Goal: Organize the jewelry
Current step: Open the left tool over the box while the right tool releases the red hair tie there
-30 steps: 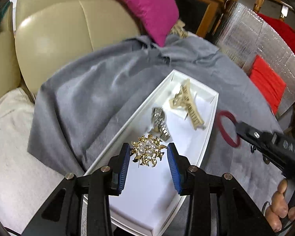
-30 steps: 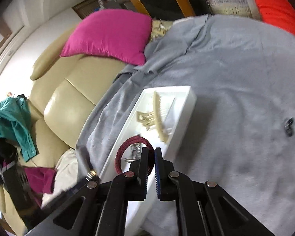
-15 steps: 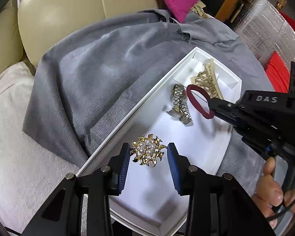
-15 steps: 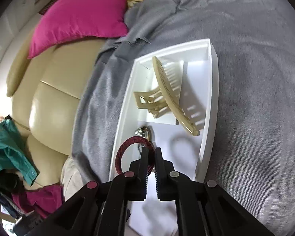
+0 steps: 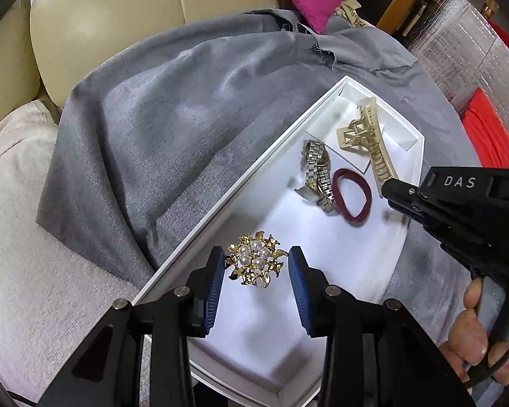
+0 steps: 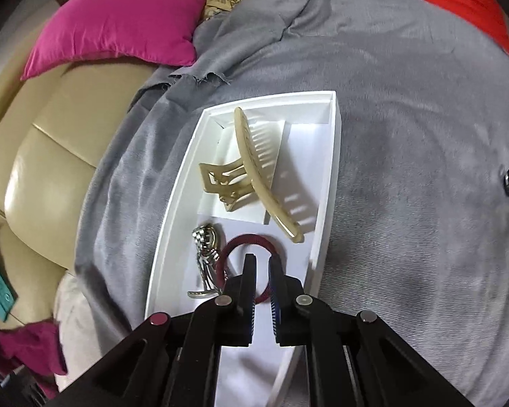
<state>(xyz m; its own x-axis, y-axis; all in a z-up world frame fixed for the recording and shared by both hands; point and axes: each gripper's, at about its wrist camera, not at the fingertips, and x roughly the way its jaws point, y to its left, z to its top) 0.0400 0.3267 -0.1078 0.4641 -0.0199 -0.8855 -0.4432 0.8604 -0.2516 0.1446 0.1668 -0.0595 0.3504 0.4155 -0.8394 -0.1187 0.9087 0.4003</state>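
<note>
Hair tie released into tray

The right tool [image 6: 262,273], clamped on the hair tie [image 5: 352,200] a second ago, now stands narrowly parted; the tie lies mid-tray [image 5: 411,203] beside the watch [image 5: 317,176]. Left tool [image 5: 256,271] wide, straddling the brooch [image 5: 256,259].

The right gripper [image 6: 262,273] hovers over the near part of a white tray [image 6: 331,183] on a gray cloth [image 6: 407,118], its 2 blue-padded fingers [image 6: 277,291] a narrow gap apart with nothing between them. Under the fingertips a dark red hair tie [image 6: 242,239] lies flat on the tray floor, just beside a silver watch [image 6: 205,254] to its left. A beige claw clip [image 6: 254,166] sits farther back, and a pink cushion [image 6: 118,23] rests on a cream sofa [image 6: 47,156] beyond the cloth.
</note>
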